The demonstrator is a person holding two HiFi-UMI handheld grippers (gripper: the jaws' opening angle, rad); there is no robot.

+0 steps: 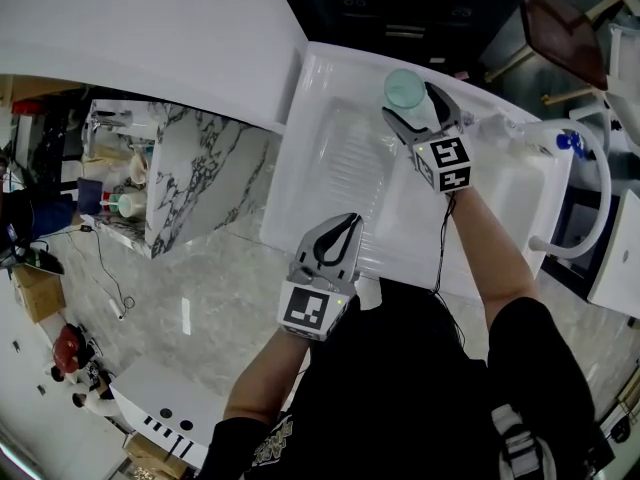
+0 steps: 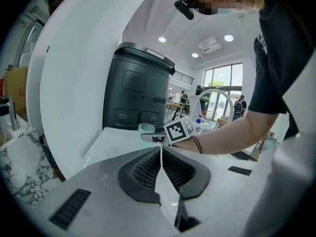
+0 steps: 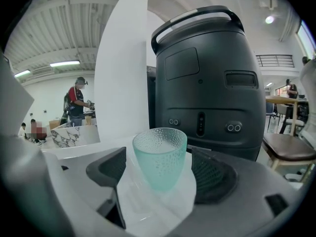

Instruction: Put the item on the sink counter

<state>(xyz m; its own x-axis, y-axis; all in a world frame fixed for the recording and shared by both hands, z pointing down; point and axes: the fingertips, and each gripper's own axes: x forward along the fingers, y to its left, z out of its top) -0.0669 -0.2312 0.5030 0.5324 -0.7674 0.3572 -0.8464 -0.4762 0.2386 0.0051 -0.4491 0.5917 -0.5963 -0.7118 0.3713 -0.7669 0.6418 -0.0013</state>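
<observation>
Standing upright at the far end of the white sink counter (image 1: 330, 98) is one dimpled cup (image 3: 159, 154) of pale green glass. The right gripper (image 3: 160, 177) has its ribbed dark jaws wide apart around it, not touching. The left gripper (image 2: 160, 164), nearer, has its jaws pressed together, empty.

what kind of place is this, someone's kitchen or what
Likely a sink station set up in a big open hall, not a home: a white sink counter with an arched tap, a marble-look counter nearby, and people standing about in the background.
</observation>
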